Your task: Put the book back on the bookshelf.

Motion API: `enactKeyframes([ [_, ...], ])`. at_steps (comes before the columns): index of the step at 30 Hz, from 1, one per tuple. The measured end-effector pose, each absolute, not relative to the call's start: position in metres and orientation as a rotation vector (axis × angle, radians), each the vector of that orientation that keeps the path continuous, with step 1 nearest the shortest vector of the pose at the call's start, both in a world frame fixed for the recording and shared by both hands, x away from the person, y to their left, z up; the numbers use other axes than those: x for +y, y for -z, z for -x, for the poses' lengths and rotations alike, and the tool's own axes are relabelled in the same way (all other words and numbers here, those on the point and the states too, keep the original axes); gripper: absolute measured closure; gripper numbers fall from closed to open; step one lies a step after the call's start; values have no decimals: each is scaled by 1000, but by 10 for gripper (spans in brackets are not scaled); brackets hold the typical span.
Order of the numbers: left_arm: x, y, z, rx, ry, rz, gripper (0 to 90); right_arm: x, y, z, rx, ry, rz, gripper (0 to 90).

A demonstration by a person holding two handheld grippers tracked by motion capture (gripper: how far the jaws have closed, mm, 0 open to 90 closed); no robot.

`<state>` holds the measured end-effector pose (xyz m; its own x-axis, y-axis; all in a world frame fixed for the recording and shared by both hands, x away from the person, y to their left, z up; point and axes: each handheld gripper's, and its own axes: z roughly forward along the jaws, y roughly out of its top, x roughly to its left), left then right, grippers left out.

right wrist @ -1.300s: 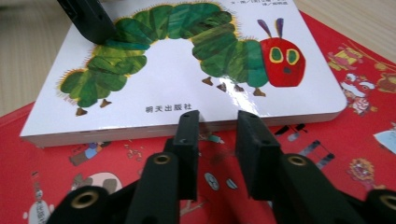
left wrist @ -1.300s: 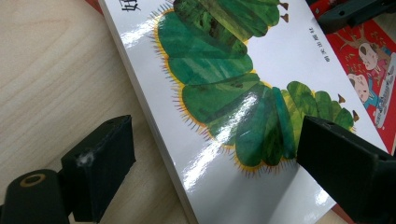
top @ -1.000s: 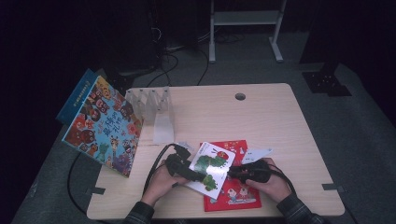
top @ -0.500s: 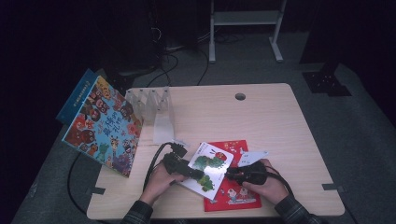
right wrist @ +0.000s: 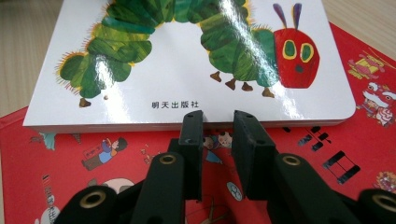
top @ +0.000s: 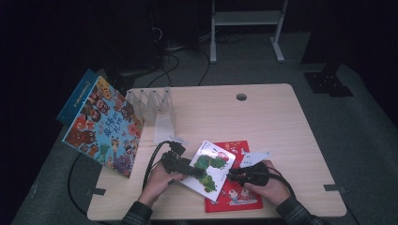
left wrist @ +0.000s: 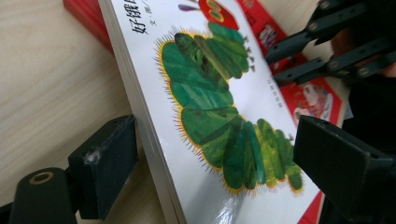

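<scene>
Grippers: two, one in each of the person's hands, both low over the near part of the table.
Left gripper: jaws spread wide, one on each side of the caterpillar book; the left jaw sits just beside the book's page edge, the right jaw hangs over the cover's far side. Whether either pad touches the book, I cannot tell. In the high view the left gripper lies at the book's left edge.
Right gripper: jaws nearly together with a narrow gap, nothing between them, tips right at the book's near edge and above the red book. In the high view the right gripper is at the book's right side.
Caterpillar book: one, white cover with a green caterpillar and red head, straight ahead of both grippers and between them, lying partly on top of the red book.
Red book: one, flat on the table under the right gripper and under the caterpillar book.
Colourful picture book: one, standing tilted well to the left of the left gripper.
Blue book: one, behind the colourful one.
Clear rack: one, beyond the left gripper.
White card: one, just beyond the right gripper.
</scene>
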<state>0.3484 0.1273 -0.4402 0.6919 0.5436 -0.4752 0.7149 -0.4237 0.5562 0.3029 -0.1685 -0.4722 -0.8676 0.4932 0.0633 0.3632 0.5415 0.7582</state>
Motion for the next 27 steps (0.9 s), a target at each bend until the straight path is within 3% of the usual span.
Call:
enactKeyframes([
  [16, 121, 407, -336, 823, 253, -2054, 151, -171, 472, -302, 2621, -1223, -736, 706],
  [19, 115, 407, -333, 767, 327, -2043, 207, -171, 472, -301, 2622, -1221, -737, 702],
  [27, 103, 404, -329, 743, 297, -2095, 265, -171, 472, -300, 2619, -1222, -738, 698],
])
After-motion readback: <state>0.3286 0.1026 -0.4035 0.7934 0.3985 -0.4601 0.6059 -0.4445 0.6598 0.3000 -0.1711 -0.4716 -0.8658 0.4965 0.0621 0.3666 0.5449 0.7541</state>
